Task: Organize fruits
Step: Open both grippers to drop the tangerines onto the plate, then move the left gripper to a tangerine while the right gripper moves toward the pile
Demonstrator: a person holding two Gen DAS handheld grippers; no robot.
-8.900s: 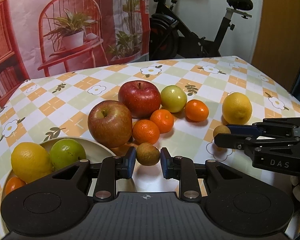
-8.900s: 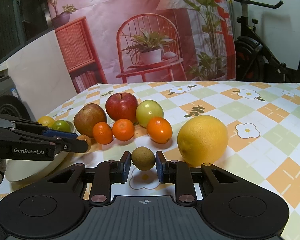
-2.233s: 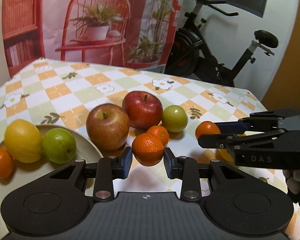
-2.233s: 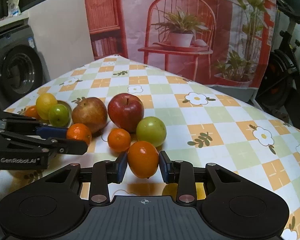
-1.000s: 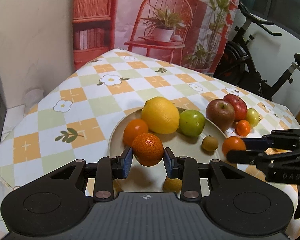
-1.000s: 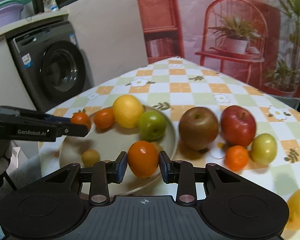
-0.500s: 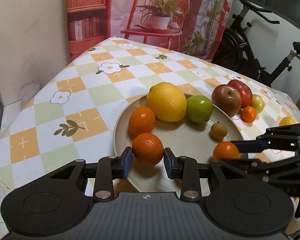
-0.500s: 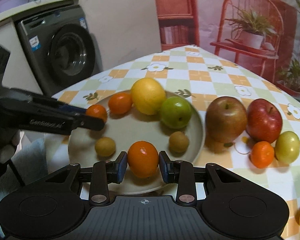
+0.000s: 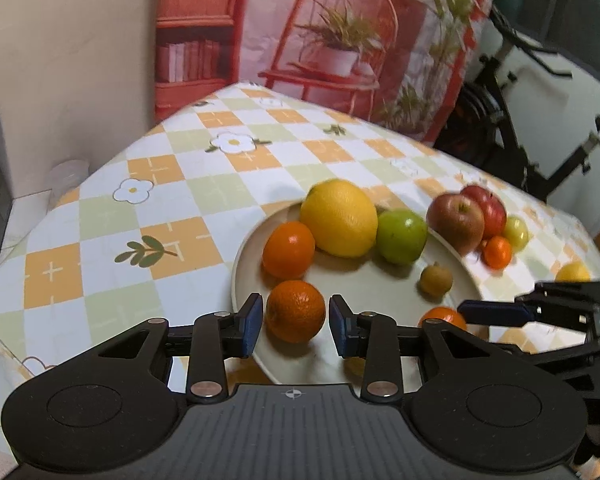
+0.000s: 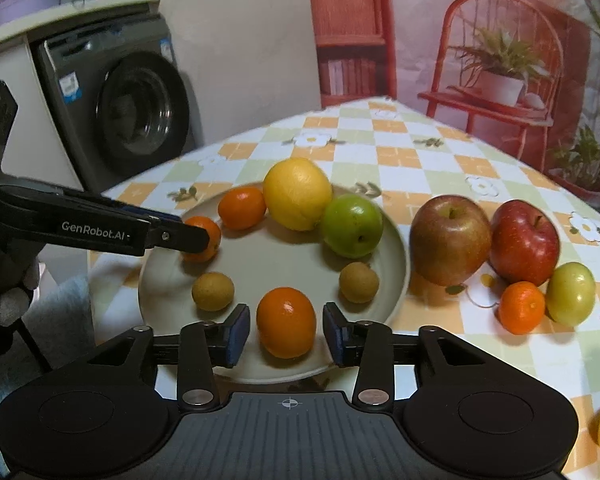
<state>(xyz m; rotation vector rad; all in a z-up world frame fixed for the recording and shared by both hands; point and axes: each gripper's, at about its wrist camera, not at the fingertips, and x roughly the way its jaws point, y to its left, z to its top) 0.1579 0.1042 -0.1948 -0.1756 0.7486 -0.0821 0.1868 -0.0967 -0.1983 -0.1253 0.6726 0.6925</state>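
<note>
Your left gripper (image 9: 296, 320) is hovering over the near rim of the plate (image 9: 244, 276), its jaws having just been opening; a mandarin (image 9: 295, 311) is sitting between the blue pads (image 9: 253, 320), with a thin gap showing on each side, so the pads are no longer pressing it; your right gripper (image 10: 286, 330) is likewise standing over the plate's near edge, its jaws having just been opening too, and an orange (image 10: 286, 322) is resting on the plate between its pads, clear of both; on the plate you are also seeing a lemon (image 10: 298, 194), a green apple (image 10: 353, 226), another orange (image 10: 242, 207) and two small brown fruits (image 10: 213, 291), one left and one right of the released orange; the left gripper's fingers are showing in the right wrist view at the plate's left side, across the mandarin; off the plate, on the checked tablecloth (image 10: 400, 160), two red apples (image 10: 450, 240), a small mandarin (image 10: 522, 307) and a pale green fruit (image 10: 571, 294) are lying close together to the right; a gloved hand (image 10: 8, 292) is holding the left gripper
</note>
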